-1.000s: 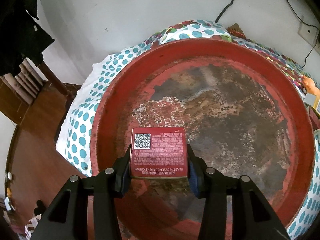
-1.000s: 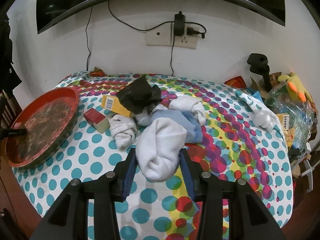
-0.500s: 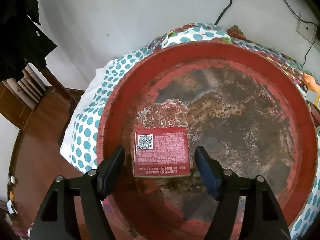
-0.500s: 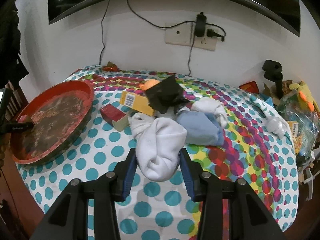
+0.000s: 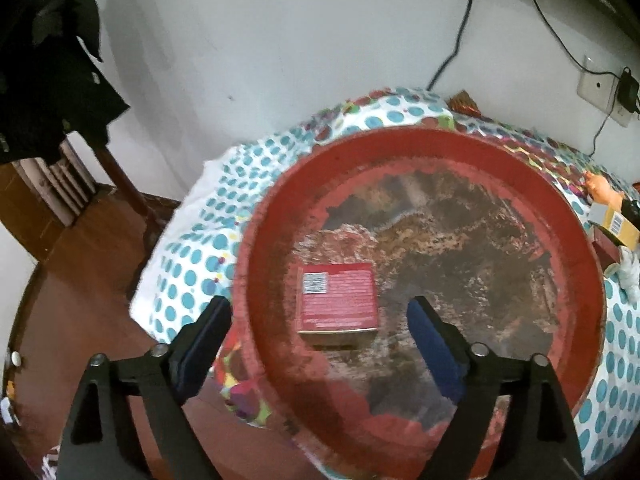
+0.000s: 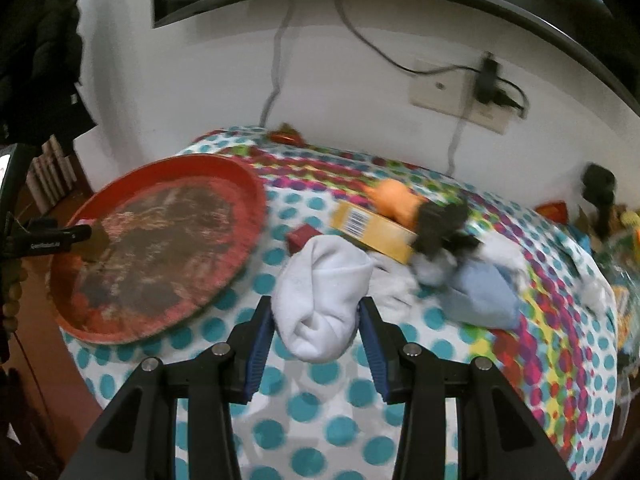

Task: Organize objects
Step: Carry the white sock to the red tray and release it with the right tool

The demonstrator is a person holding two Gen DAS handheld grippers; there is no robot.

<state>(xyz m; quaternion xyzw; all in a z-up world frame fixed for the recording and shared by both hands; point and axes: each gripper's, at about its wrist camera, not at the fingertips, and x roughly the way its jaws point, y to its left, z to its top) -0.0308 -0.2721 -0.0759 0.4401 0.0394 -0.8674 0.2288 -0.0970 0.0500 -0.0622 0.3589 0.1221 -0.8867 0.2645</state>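
A red cream box (image 5: 337, 299) lies flat in the worn round red tray (image 5: 576, 240) at the table's left end. My left gripper (image 5: 320, 316) hovers above and behind it, its jaws still opening wide and clear of the box on both sides. In the right wrist view my right gripper (image 6: 316, 320) is shut on a rolled white sock (image 6: 322, 296), lifted over the dotted tablecloth (image 6: 360, 392) just right of the tray (image 6: 240, 176). The left gripper's finger (image 6: 60, 236) shows over the tray's left rim.
A yellow box (image 6: 372, 230), a small red box (image 6: 302, 238), an orange toy (image 6: 394, 198), a black cloth (image 6: 442, 222), a blue garment (image 6: 480, 298) and more white socks lie behind. Cluttered items line the right edge. Wall socket and cables hang behind; wooden floor lies left.
My left gripper let go of the red box, spread wide and drew back upward; the box stays in the tray. The right gripper carried the white sock leftward toward the tray.
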